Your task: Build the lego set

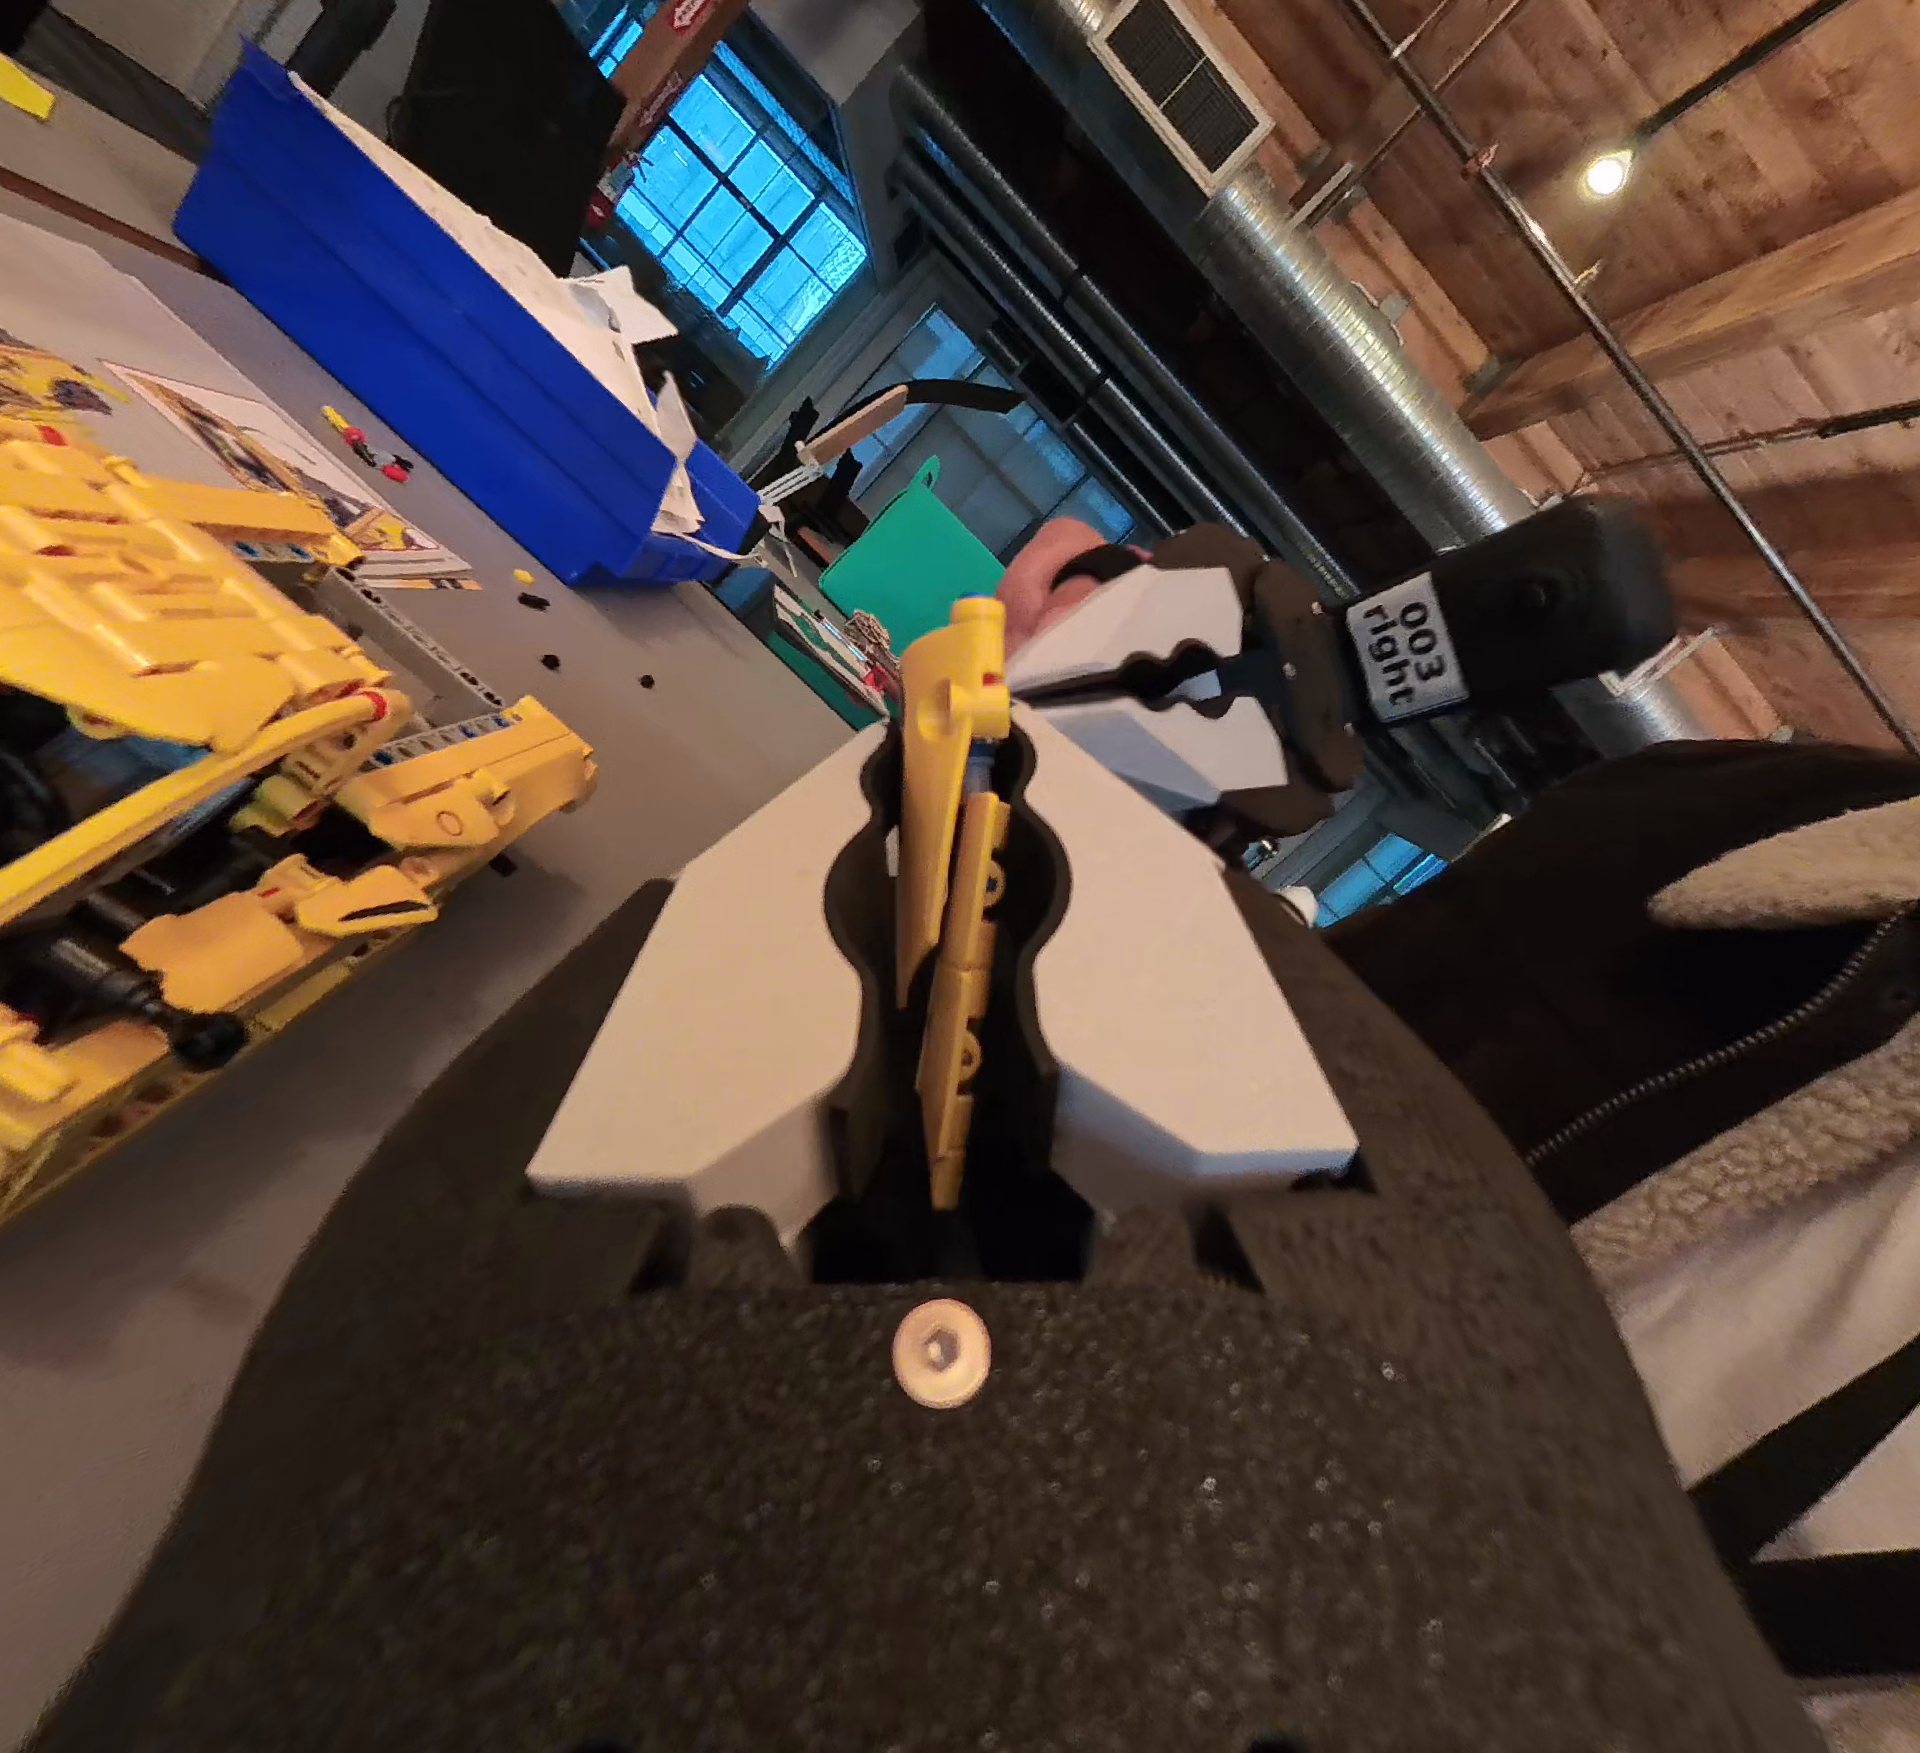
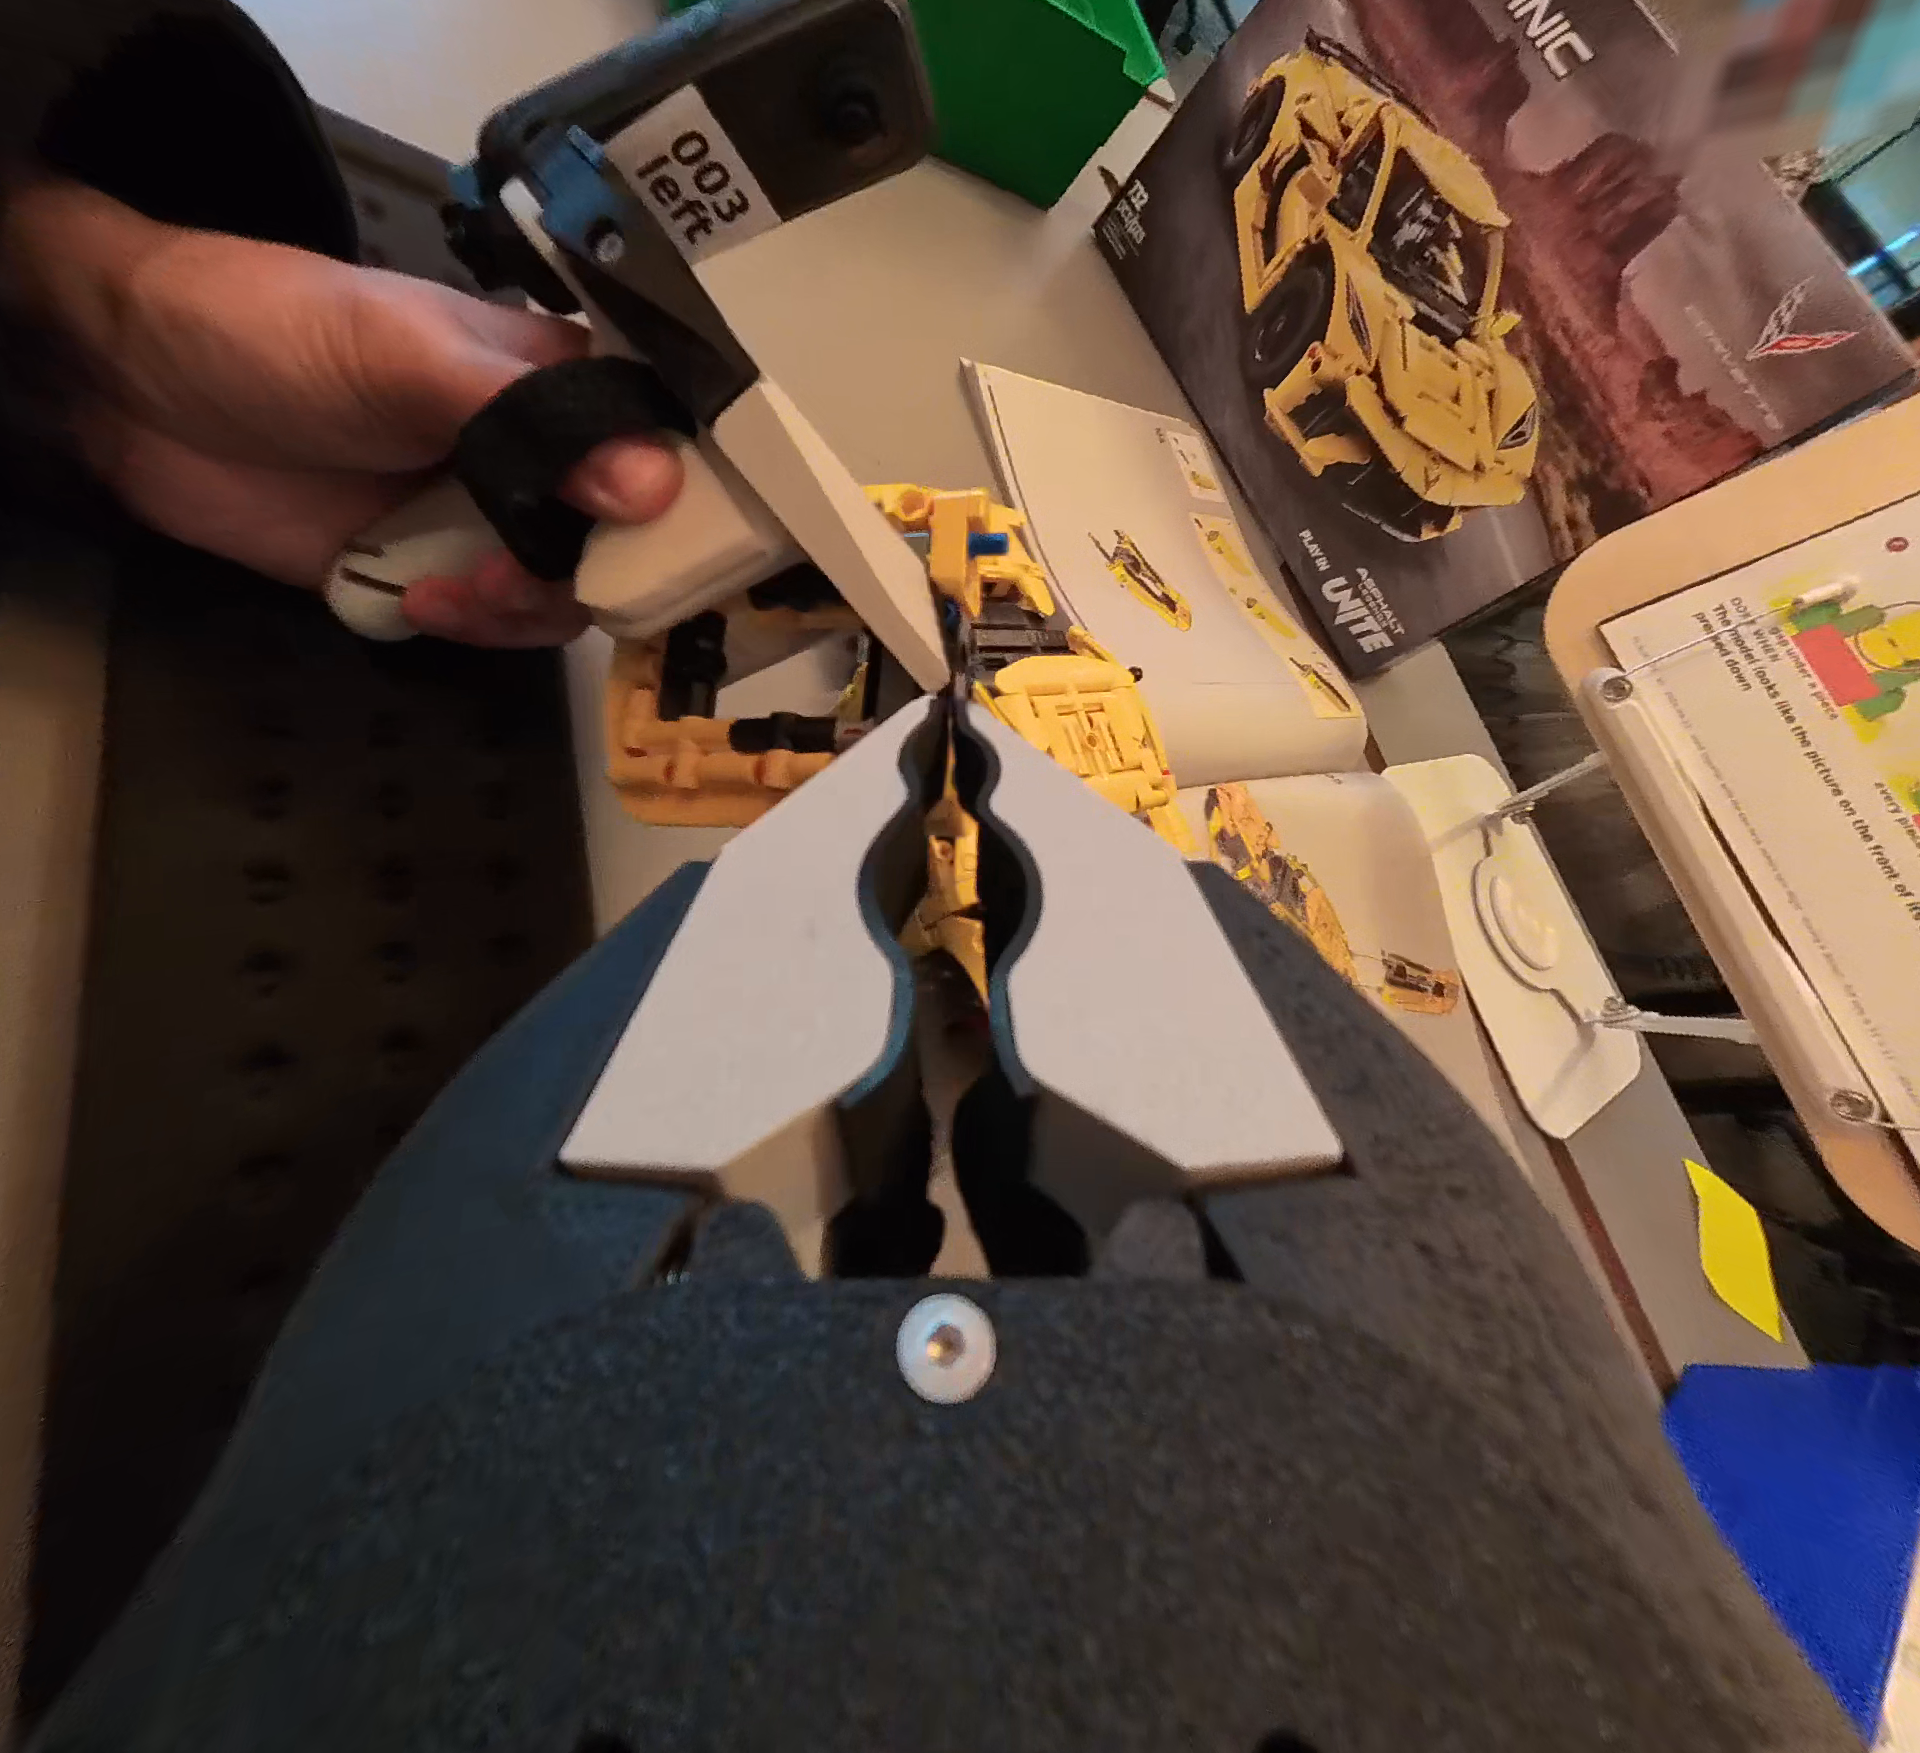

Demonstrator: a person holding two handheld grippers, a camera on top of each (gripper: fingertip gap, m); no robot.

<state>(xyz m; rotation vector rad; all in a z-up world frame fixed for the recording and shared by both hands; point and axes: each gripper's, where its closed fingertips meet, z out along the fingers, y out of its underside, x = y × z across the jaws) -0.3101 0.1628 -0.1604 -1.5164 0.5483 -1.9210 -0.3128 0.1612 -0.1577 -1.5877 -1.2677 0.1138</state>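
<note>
Held above the tabletop (image 2: 894,301), the light, stiff yellow panel (image 1: 940,830) is clenched lengthwise by the left fingers (image 1: 727,955), its far tip pinched by the right fingers (image 2: 1091,955); it probably snaps apart under twisting, so grip its flat faces.

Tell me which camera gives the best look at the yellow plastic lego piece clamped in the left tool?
The left wrist view. There the long yellow plastic lego piece stands between the left gripper's white jaws, visible along its whole length. In the right wrist view that gripper appears side-on and its white finger hides the piece; only the yellow car model behind shows.
</note>
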